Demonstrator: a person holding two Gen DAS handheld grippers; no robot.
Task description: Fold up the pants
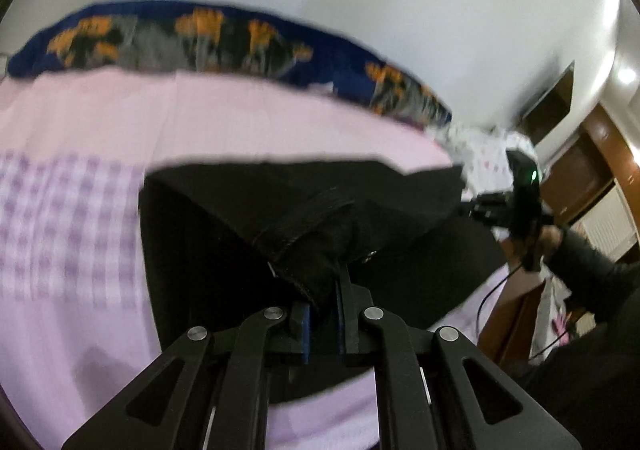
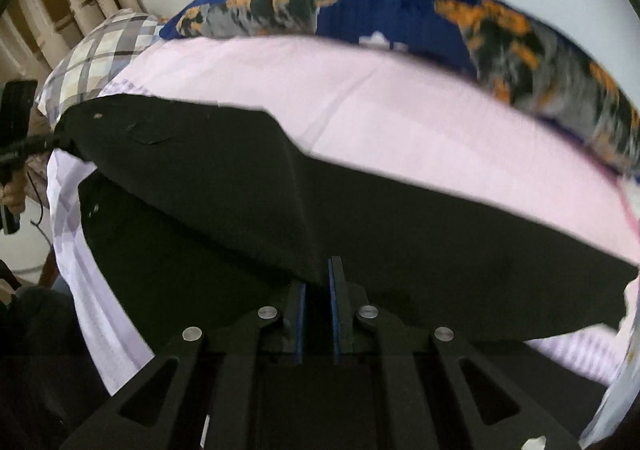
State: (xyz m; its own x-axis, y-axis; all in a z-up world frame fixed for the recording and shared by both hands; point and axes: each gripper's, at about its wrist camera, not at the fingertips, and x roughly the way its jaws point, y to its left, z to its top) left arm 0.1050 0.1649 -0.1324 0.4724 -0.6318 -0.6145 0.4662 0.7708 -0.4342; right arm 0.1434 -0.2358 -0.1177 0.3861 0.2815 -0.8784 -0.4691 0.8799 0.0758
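Observation:
Black pants hang stretched between both grippers above a pink bed sheet. In the left wrist view my left gripper is shut on a bunched piece of the waistband, near a small button. At the right of that view my right gripper holds the far corner of the same fold. In the right wrist view my right gripper is shut on an edge of the pants. The lifted layer there drapes over a lower layer lying on the bed. My left gripper shows at the far left, on the other corner.
A blue blanket with orange flowers runs along the bed's far side against a white wall. A checked pillow lies at one end, and a white patterned cloth at the other. Brown wooden furniture and a person's dark sleeve are beside the bed.

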